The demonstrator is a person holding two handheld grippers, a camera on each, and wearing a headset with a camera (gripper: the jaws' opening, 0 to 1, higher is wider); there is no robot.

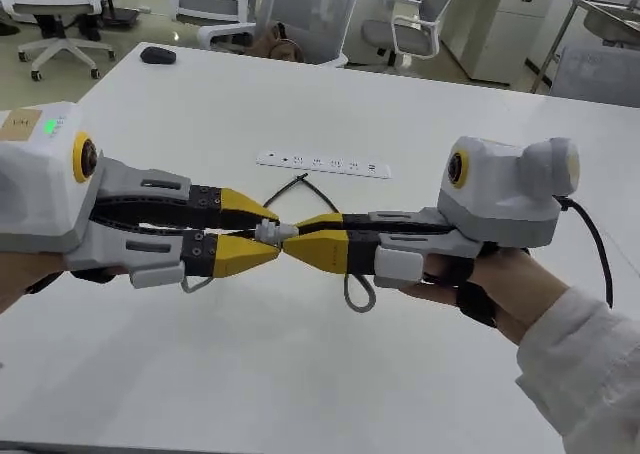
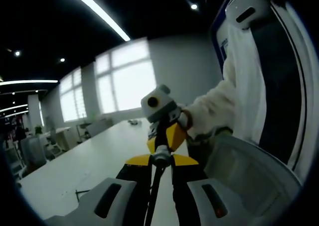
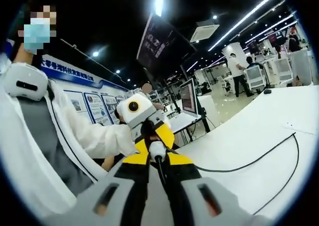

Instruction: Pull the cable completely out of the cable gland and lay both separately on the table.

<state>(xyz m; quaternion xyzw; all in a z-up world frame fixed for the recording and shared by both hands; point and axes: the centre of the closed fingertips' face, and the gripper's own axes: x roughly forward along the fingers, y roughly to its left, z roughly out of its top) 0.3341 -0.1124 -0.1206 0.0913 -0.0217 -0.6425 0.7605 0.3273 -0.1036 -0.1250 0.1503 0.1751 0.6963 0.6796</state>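
The two grippers meet tip to tip, held above the white table [image 1: 300, 374] in front of the person. The left gripper [image 1: 280, 230] has its yellow jaws nearly together on the gland [image 1: 266, 232], a small pale fitting that sits right at its tips. The right gripper [image 1: 296, 234] points the opposite way, jaws drawn in close on the cable [image 1: 300, 180] just beside the gland. Exactly where its tips bite is hard to make out in the head view. In each gripper view a thin black line runs back between that gripper's own jaws, with the gland at the tips and the other gripper straight ahead. The rest of the cable trails behind the tips toward the power strip [image 1: 322, 164], and the right gripper view shows more slack lying on the table. What matters is the axis: gland and cable lie along the common line of the two grippers, left to right across the person. The pull therefore looks to call for drawing the hands straight apart along that line. A sideways tug would likely bind the cable in the gland. Neither part is on the table yet.
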